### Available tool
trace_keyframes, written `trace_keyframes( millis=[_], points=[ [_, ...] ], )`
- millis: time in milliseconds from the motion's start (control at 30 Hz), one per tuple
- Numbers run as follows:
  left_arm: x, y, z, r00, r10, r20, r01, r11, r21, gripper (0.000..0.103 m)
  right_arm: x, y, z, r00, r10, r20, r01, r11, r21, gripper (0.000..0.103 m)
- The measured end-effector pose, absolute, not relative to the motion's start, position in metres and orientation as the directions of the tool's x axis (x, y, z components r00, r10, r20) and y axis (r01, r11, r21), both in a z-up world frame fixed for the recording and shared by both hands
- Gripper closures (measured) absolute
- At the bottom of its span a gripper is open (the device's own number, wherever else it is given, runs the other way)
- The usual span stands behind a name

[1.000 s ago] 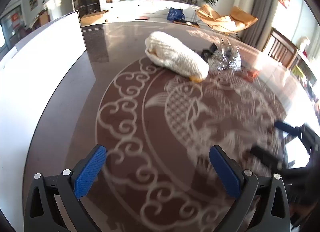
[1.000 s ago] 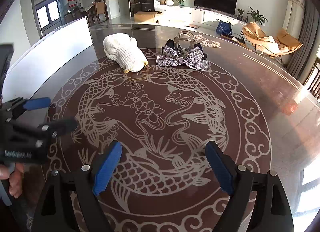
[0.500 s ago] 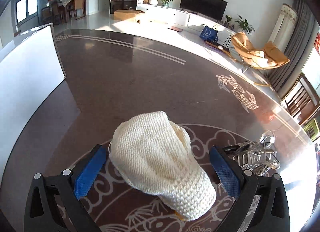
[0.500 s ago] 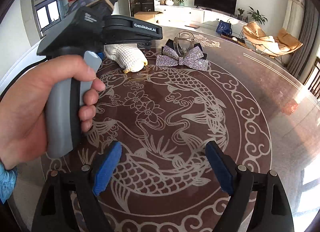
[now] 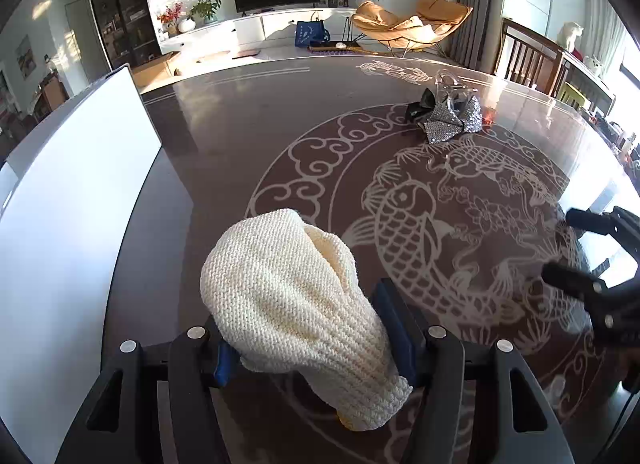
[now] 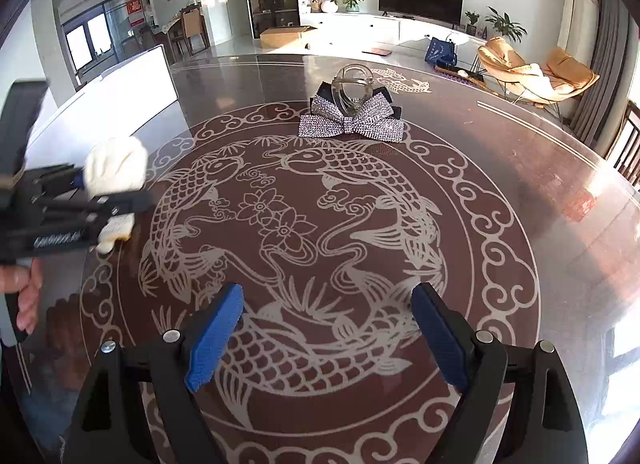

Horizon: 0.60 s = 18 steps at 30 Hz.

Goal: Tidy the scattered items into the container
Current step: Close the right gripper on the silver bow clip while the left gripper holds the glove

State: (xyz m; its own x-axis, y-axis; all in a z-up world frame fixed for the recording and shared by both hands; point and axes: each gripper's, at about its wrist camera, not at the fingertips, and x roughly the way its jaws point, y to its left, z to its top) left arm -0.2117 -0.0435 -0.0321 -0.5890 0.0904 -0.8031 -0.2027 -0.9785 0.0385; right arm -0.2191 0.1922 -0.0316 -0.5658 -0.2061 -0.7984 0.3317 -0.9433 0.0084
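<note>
Sunlit living-room furniture, a television and tan lounge chairs, lies beyond a dark glossy table (image 6: pixel 560 184) inlaid with pale koi and cloud scrolls. At the table's left edge stands a white straight-walled container (image 5: pixel 80 192), its inside hidden from both views.

The step in hand looks like the carry: the left gripper (image 5: pixel 308 340) is clamped on a cream knitted glove (image 5: pixel 288 288), which appears lifted off the surface, though contact cannot be ruled out. The glove is soft and bunched, its ribbed cuff with a yellow trim drooping below the near side of the jaws. Next, I judge, it must swing left over the container's wall and be let go.

The right gripper (image 6: pixel 328 328) hovers low over the near part of the koi pattern, its blue pads apart and holding nothing. Far across the table wait a silver rhinestone bow (image 6: pixel 352 124) and a clear plastic hair claw (image 6: pixel 354 84) resting against it.
</note>
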Motion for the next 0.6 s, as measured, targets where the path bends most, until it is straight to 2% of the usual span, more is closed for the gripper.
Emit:
trace_keyframes(
  millis=[133,333,600],
  points=[
    [-0.201,-0.057,-0.031,-0.6,0.112,-0.792,-0.177,-0.984,-0.005,0.042,-0.266,0.176,-0.033,-0.561,-0.212,-0.8,0.36,-0.933,-0.005,0.016],
    [-0.209,-0.058,-0.033,-0.598,0.105,-0.794,-0.169,-0.986,-0.003,0.042,-0.344,0.158,-0.034,-0.57,-0.186,-0.8,0.32,-0.947,-0.008,0.016],
    [-0.215,-0.051,-0.033,-0.597,0.104,-0.795,-0.179,-0.984,0.006,0.04,-0.385,0.15,-0.034,-0.572,-0.181,-0.8,0.312,-0.95,-0.008,0.016]
  ],
)
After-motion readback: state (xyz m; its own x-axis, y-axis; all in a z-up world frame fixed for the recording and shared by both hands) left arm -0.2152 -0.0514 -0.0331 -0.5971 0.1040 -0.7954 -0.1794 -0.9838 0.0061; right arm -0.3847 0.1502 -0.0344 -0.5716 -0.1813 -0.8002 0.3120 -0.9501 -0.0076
